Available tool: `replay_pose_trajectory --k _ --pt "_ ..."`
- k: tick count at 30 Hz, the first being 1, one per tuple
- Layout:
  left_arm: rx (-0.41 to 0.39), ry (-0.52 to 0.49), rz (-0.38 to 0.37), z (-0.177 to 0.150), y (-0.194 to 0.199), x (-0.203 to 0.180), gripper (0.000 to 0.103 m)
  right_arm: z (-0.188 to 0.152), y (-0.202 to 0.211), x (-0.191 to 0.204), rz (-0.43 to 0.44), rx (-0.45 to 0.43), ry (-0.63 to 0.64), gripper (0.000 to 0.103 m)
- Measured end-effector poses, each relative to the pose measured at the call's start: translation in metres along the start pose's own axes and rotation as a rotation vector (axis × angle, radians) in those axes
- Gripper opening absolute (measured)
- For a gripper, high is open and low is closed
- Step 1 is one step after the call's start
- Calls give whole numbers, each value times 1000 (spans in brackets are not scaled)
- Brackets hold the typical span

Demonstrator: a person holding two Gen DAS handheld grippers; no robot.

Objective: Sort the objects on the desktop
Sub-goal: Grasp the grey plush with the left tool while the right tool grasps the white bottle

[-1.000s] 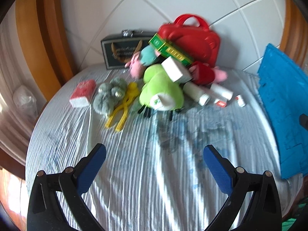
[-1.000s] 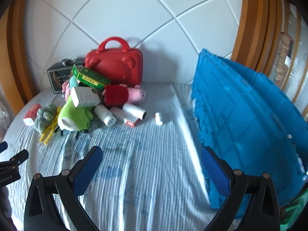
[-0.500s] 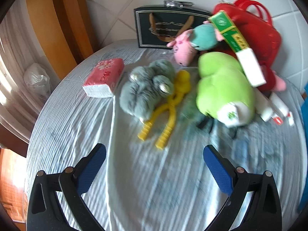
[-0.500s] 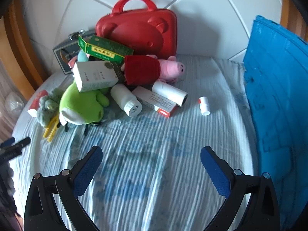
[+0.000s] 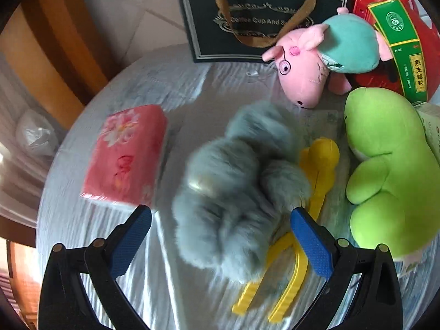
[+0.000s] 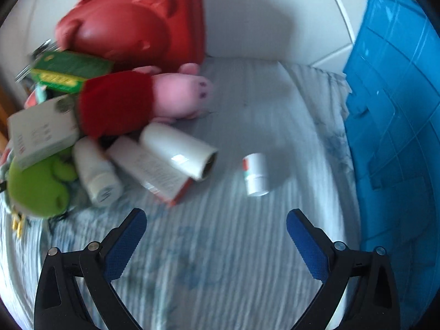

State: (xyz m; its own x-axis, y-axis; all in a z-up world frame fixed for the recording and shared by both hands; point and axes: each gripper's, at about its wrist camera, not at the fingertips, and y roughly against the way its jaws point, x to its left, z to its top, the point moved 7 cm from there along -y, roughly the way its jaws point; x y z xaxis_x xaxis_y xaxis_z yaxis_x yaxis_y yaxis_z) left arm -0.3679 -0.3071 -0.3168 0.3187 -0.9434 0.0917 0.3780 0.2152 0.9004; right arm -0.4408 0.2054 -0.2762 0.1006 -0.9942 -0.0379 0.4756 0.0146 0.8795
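Grey fluffy toy [image 5: 233, 192] lies on the striped cloth [image 5: 176, 93], right between the spread fingers of the left gripper [image 5: 220, 236], not yet pinched. Its lower half covers the yellow plastic tongs [image 5: 319, 170]; pink tissue pack [image 5: 123, 156] just beside it on one side, green plush [image 5: 390, 170] close on the other.

Judgement: the step in hand is picking up the grey toy. Best to settle lower so the pads close on the bulk of the body, not the loose fur, and to stay above the tongs so they are not caught too.

Right gripper [image 6: 216, 233] hangs wide open over bare cloth, holding nothing. Small white bottle [image 6: 254, 174] lies alone just ahead, near the blue crate [image 6: 396, 126]; looks the easy next target.
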Motion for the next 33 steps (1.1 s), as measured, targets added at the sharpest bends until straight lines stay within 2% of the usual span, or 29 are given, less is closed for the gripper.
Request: replay_pose_trajectory --k 3,5,8,10,13,14,15,16,17,19,21,25,27,29,30,31,33 --pt "51 -43 37 3 -21 -2 103 8 -19 -29 -36 34 -55 103" --pt "94 -73 87 -1 -37 -2 103 10 -33 -37 -28 78 -74 103" --pt "101 -59 68 2 -40 -4 102 12 -48 -38 -31 110 -54 99" --pt "78 -33 60 10 -34 -3 102 15 -56 -35 -25 122 -37 88" --pt "69 -37 47 20 -30 -5 102 18 -69 -30 -9 156 -28 87" --pt "86 -45 40 21 -33 -7 98 18 -72 -28 -9 167 -22 85" --pt "108 -51 40 19 -36 -10 93 18 -75 -27 -15 175 -18 78" --pt "132 -57 38 16 -40 -12 82 17 -78 -27 -17 184 -15 70" --pt "154 -62 33 11 -43 -12 76 16 -80 -26 -15 193 -12 66" --pt "146 -59 27 8 -39 -13 75 15 -83 -24 -4 200 -9 63" --pt "143 -52 35 6 -37 -13 75 15 -85 -23 2 208 -10 63" --pt "145 26 17 13 -47 -8 75 11 -90 -27 4 225 -6 63" --pt "138 -17 32 11 -48 -10 80 12 -98 -24 8 230 -14 63" --pt "134 -59 77 9 -50 -11 95 12 -101 -25 20 232 -21 63" --pt "140 -59 91 8 -52 -10 98 13 -102 -26 15 228 -21 63" --pt "147 -50 87 8 -53 -8 101 14 -102 -26 15 221 -23 63" --pt "168 -21 47 8 -55 -4 100 14 -102 -26 34 216 -44 63"
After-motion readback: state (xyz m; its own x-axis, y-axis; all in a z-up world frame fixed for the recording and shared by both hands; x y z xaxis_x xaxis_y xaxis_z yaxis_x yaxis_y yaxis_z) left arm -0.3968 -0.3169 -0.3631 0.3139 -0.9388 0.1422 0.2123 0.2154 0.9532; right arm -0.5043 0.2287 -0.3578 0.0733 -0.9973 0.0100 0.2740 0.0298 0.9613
